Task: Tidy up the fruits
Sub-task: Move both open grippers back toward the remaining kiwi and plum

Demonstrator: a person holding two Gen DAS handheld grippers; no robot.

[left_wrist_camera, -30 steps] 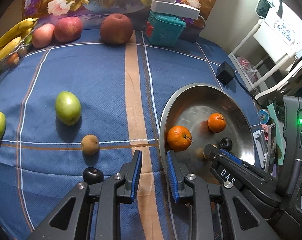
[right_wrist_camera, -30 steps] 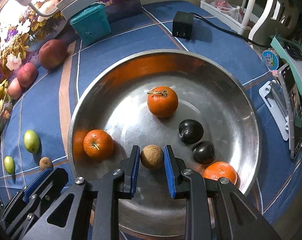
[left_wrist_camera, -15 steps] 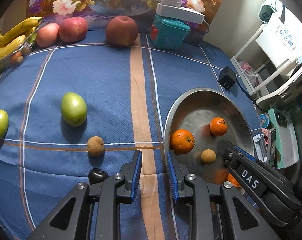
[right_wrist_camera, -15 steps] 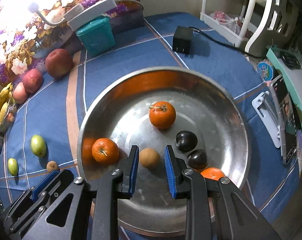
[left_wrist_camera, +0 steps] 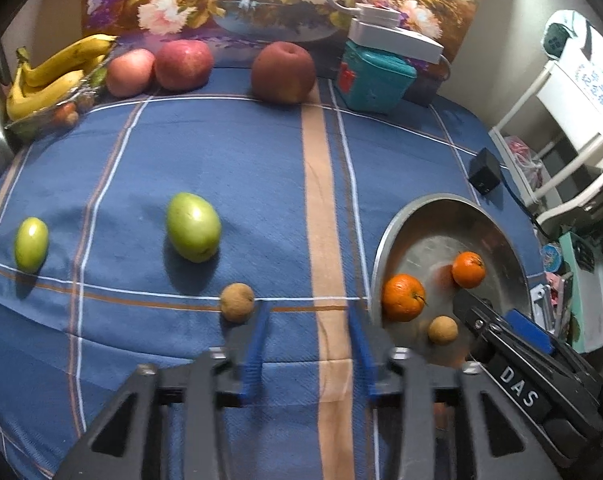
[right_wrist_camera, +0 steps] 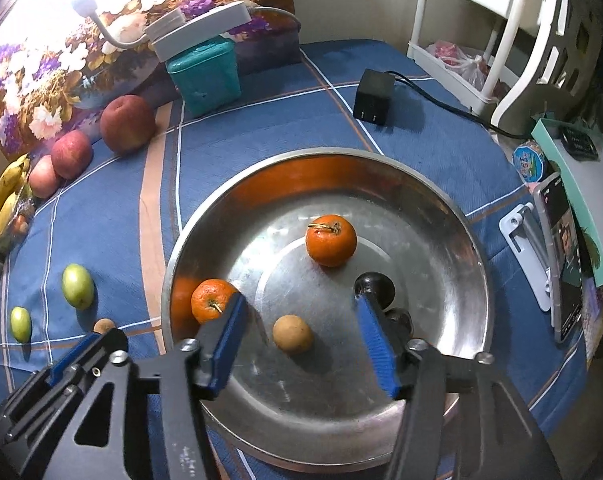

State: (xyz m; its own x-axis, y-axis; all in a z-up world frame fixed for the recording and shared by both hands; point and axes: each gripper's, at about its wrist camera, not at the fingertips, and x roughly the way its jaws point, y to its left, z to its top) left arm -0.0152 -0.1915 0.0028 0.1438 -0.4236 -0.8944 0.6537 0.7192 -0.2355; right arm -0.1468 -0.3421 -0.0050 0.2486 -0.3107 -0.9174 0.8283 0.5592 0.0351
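Right wrist: orange point(right_wrist_camera: 330, 240) stem points left (fingers point(right_wrist_camera: 224, 340) spread).

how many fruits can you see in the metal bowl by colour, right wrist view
orange fruit: 2
brown fruit: 1
dark fruit: 2
total: 5 in view; the right claw may hide more

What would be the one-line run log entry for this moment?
left gripper: open, over cloth near brown fruit | right gripper: open, above metal bowl, empty | bowl's brown fruit: lying free
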